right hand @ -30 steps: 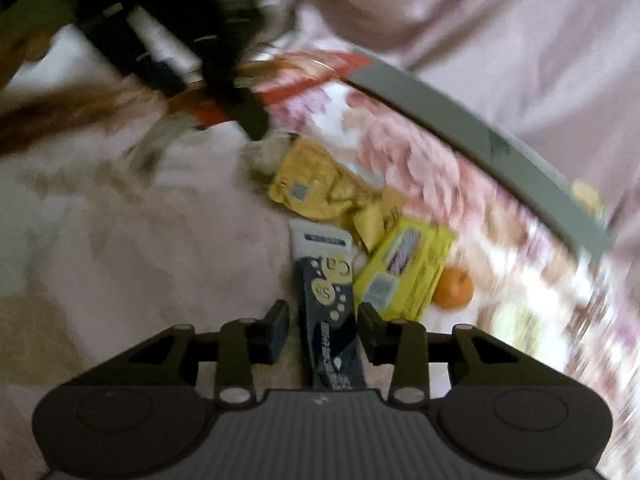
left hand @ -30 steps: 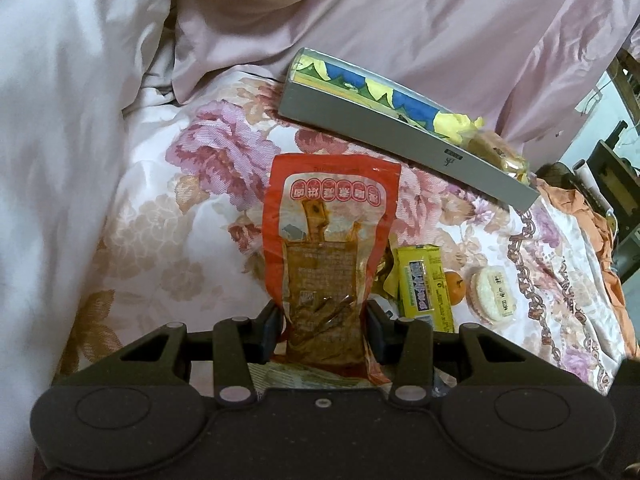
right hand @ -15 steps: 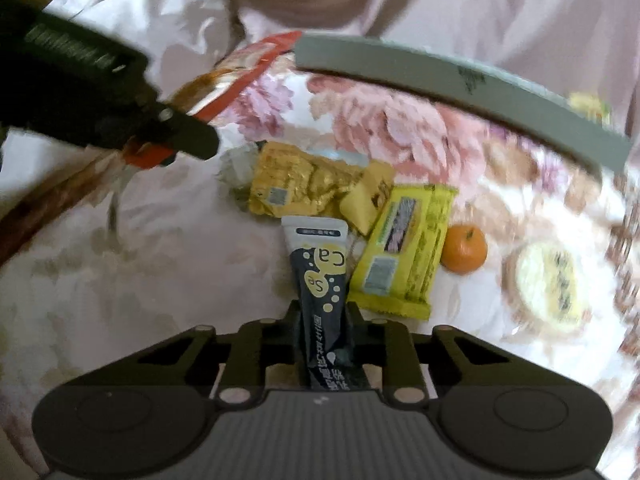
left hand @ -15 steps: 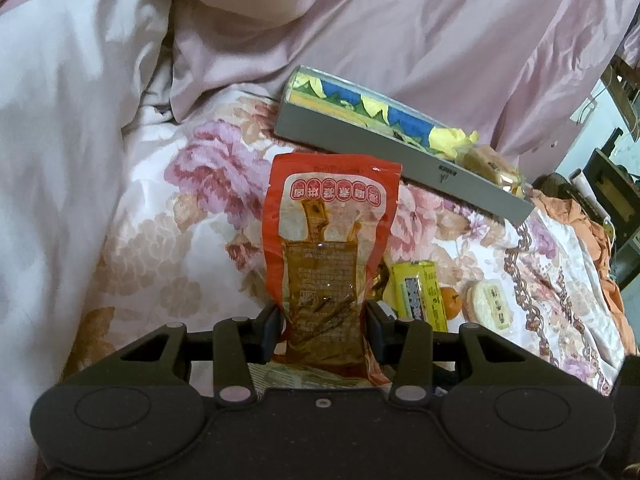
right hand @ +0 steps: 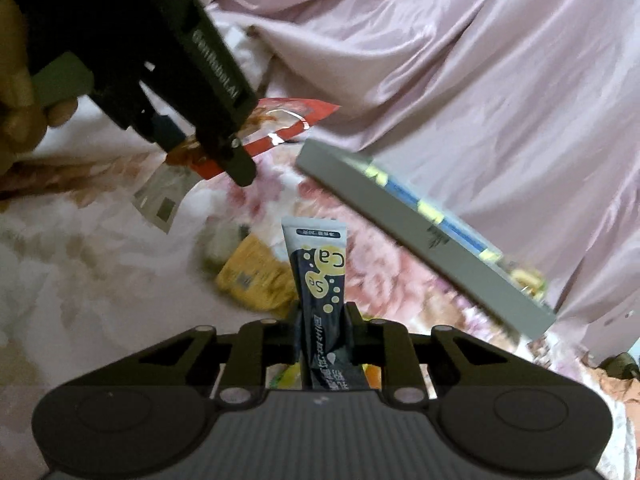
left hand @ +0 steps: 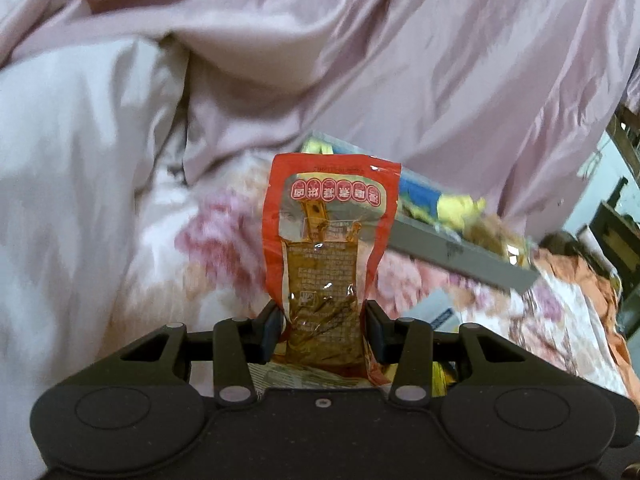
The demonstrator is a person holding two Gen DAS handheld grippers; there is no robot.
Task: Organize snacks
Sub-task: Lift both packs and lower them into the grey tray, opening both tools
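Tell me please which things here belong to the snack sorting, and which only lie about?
Belong to the job:
red snack pouch, in left gripper
dark sachet, in right gripper
grey box
yellow packet

Only lying about:
pink quilt
floral sheet

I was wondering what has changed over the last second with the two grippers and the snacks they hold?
The right gripper has just closed on the dark Ca sachet that lay between its open jaws, and has lifted it off the floral bedspread. The left gripper keeps its grip on the red pouch. The grey box stays put.
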